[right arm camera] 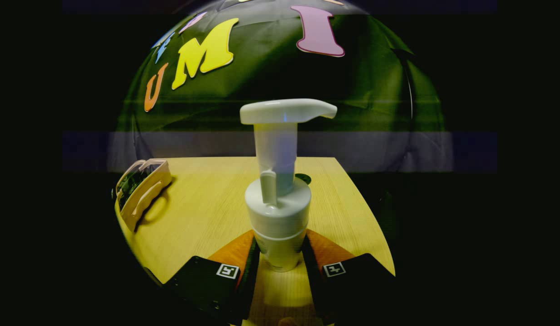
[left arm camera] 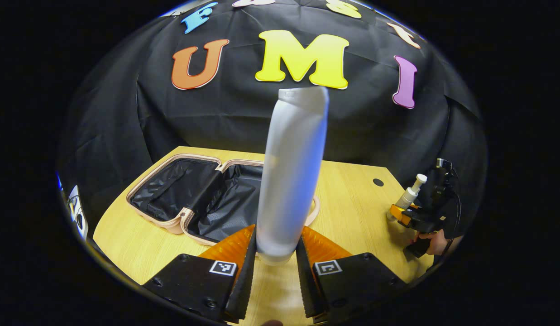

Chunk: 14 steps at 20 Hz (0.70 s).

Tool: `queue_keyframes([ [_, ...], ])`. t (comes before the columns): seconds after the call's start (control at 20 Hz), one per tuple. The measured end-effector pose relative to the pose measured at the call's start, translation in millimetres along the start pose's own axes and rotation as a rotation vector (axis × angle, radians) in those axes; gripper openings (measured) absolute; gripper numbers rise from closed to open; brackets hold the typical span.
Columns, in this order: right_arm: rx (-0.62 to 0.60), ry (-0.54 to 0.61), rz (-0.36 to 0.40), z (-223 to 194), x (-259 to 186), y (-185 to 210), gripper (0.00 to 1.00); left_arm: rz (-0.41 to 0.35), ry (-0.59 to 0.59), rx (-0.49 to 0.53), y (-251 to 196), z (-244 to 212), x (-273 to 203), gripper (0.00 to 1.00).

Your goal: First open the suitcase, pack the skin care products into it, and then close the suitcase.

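Observation:
In the left gripper view my left gripper [left arm camera: 276, 253] is shut on a tall white tube [left arm camera: 291, 176], held upright above the table. Behind the tube lies the pink suitcase [left arm camera: 171, 222], open flat, with black lining in both halves. Far right in that view my right gripper [left arm camera: 404, 213], held by a hand, grips a white pump bottle [left arm camera: 409, 195]. In the right gripper view my right gripper [right arm camera: 280, 260] is shut on the pump bottle [right arm camera: 279, 203], which stands upright with its nozzle pointing right. The suitcase [right arm camera: 141, 192] lies at the table's left edge.
The wooden table [left arm camera: 352, 199] has a round cable hole [left arm camera: 378, 182] near its far right corner. Bare tabletop [right arm camera: 207, 203] spreads between the suitcase and the pump bottle. The right gripper view is dark and has colour bands across it.

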State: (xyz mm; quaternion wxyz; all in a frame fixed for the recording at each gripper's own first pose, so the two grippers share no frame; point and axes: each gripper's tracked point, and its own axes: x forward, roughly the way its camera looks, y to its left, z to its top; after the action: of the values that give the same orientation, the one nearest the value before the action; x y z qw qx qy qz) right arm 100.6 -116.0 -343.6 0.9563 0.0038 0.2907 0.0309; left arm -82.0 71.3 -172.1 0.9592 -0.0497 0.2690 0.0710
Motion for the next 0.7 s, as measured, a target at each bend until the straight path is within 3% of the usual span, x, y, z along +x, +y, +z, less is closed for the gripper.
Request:
queue_keyframes([
  [0.2,-0.033,-0.03,0.007,30.1,-40.2,14.1,0.47,-0.045,-0.002,0.022,31.4,9.2,17.5,0.48],
  [0.4,-0.019,-0.049,0.049,69.7,-95.2,57.4,0.47,-0.11,0.019,0.052,65.5,22.2,40.2,0.48],
  [0.6,-0.02,-0.028,0.143,88.6,-136.4,121.1,0.46,-0.228,0.127,0.089,95.2,16.4,79.5,0.48],
  [0.65,0.003,0.003,0.175,86.6,-143.7,138.0,0.46,-0.25,0.166,0.108,104.1,12.1,90.8,0.55],
  [0.7,0.036,0.026,0.206,85.0,-151.3,155.4,0.47,-0.268,0.198,0.13,112.1,7.7,102.5,0.54],
])
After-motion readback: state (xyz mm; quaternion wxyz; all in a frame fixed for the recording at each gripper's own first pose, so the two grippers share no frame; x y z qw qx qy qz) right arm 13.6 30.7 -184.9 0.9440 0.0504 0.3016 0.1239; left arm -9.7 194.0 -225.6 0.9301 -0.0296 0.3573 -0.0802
